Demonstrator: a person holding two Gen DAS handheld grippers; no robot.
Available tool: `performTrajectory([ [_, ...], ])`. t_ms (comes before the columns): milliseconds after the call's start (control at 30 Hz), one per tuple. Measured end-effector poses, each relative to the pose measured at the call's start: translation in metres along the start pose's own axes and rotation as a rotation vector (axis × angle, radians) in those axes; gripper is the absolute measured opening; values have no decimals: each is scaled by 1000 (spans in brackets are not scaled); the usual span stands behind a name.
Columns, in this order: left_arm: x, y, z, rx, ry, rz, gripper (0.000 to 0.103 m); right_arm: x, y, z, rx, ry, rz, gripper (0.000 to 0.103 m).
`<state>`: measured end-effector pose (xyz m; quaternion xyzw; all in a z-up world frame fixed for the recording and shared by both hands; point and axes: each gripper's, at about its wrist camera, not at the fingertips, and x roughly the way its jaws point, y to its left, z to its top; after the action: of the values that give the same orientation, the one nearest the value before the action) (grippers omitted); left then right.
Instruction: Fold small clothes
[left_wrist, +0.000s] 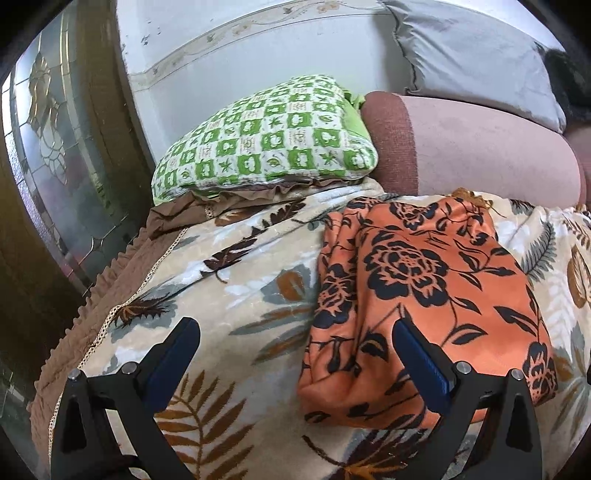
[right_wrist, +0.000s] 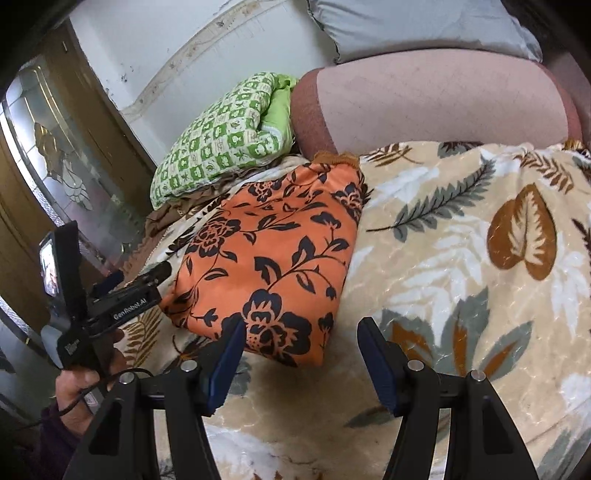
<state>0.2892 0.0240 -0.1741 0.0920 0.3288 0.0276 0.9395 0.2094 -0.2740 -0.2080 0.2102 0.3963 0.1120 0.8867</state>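
An orange cloth with black flowers (left_wrist: 424, 295) lies folded into a rough rectangle on a leaf-patterned blanket (left_wrist: 240, 295). My left gripper (left_wrist: 295, 326) is open and wide. Its right finger hovers over the cloth's near left part and its left finger over the blanket; nothing is pinched. In the right wrist view the same orange cloth (right_wrist: 273, 258) sits left of centre. My right gripper (right_wrist: 302, 325) is open just past the cloth's near right corner, with only blanket (right_wrist: 461, 258) between its fingers. The left gripper (right_wrist: 140, 275), held by a hand (right_wrist: 85, 384), reaches toward the cloth's left edge.
A green checked pillow (left_wrist: 266, 144) lies at the far side, next to a pink bolster (left_wrist: 480, 147) with a grey pillow (left_wrist: 480, 55) behind it. A wooden door with patterned glass (left_wrist: 55, 147) stands at the left, beyond the bed's brown frilled edge (left_wrist: 110, 288).
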Motion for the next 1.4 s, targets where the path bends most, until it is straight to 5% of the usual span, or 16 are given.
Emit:
performTrajectory([
  [1400,-4,-15,-5,63,2,-4,103,-3,5,0,-4,-12,34,66],
])
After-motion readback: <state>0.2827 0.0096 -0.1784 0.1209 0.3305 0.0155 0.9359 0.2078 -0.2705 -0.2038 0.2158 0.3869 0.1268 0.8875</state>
